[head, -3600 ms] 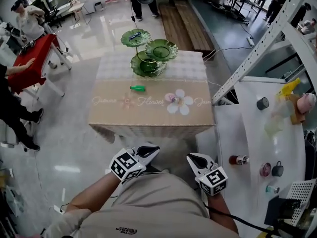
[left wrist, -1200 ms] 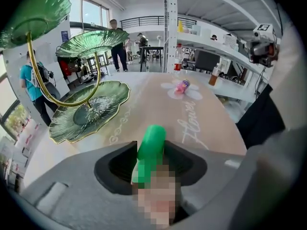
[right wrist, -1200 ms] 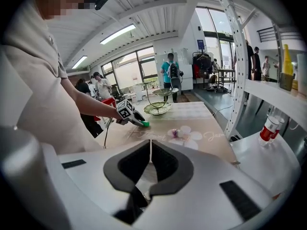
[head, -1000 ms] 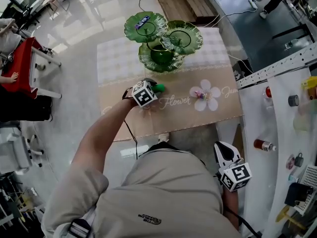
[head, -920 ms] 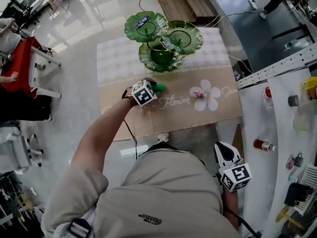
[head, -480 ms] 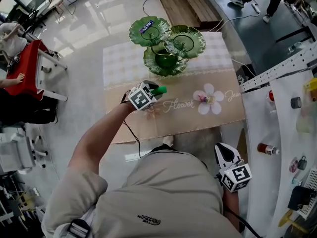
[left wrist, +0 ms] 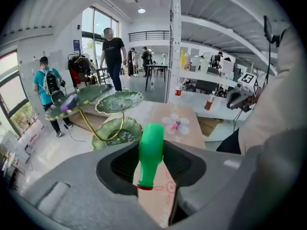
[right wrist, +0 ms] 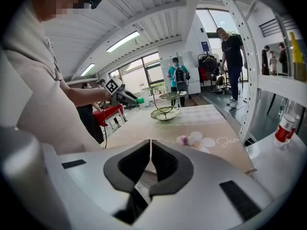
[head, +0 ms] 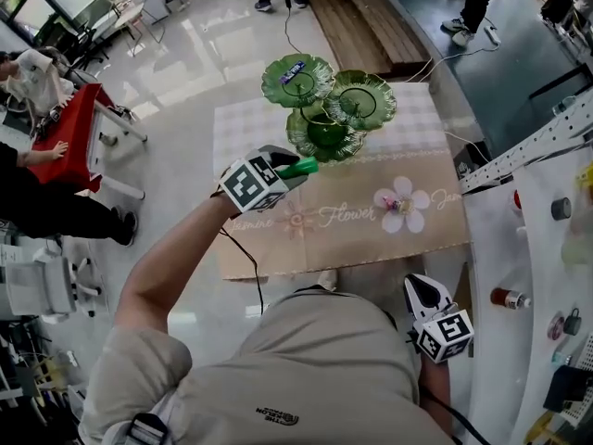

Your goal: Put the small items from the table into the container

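The rectangular table point(head: 352, 244), covered in a beige cloth printed with a flower and script, carries a green three-dish stand of leaf-shaped glass point(head: 371, 109) at its twelve o'clock edge; this stand is taken to be the container. The left gripper point(head: 281, 165) is held above the cloth at about eight o'clock from the stand, its jaws clamped on a small green plastic bottle point(left wrist: 150, 152), gripped by the narrow end. The right gripper point(right wrist: 149, 145) is held off the table at five o'clock, jaws closed on nothing. A small blue-wrapped item point(head: 294, 68) already lies in the eleven o'clock dish. A small pink-and-white item point(head: 400, 206) is left on the printed flower at four o'clock. The task is judged about one third done: the bottle is lifted but not deposited, and one item is untouched.
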Tool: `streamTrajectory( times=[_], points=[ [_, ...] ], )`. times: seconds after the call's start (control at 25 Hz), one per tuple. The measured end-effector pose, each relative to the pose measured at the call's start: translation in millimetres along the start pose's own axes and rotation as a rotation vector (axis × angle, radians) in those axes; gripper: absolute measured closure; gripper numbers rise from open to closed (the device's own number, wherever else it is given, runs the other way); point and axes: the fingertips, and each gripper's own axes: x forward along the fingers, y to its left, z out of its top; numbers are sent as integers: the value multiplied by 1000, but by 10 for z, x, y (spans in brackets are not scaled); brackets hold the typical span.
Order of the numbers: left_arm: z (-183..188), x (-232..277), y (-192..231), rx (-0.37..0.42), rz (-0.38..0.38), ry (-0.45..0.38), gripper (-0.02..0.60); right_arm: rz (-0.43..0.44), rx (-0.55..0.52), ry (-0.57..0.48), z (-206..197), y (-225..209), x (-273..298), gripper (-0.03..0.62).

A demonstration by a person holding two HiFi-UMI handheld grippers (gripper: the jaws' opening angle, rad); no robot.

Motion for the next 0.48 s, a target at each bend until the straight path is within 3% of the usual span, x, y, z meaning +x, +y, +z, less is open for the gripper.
streamTrajectory(
  times=[0.48],
  points=[
    [887, -638, 909, 21, 133, -61, 417, -5, 43, -27, -2, -72, -14, 571]
  ],
)
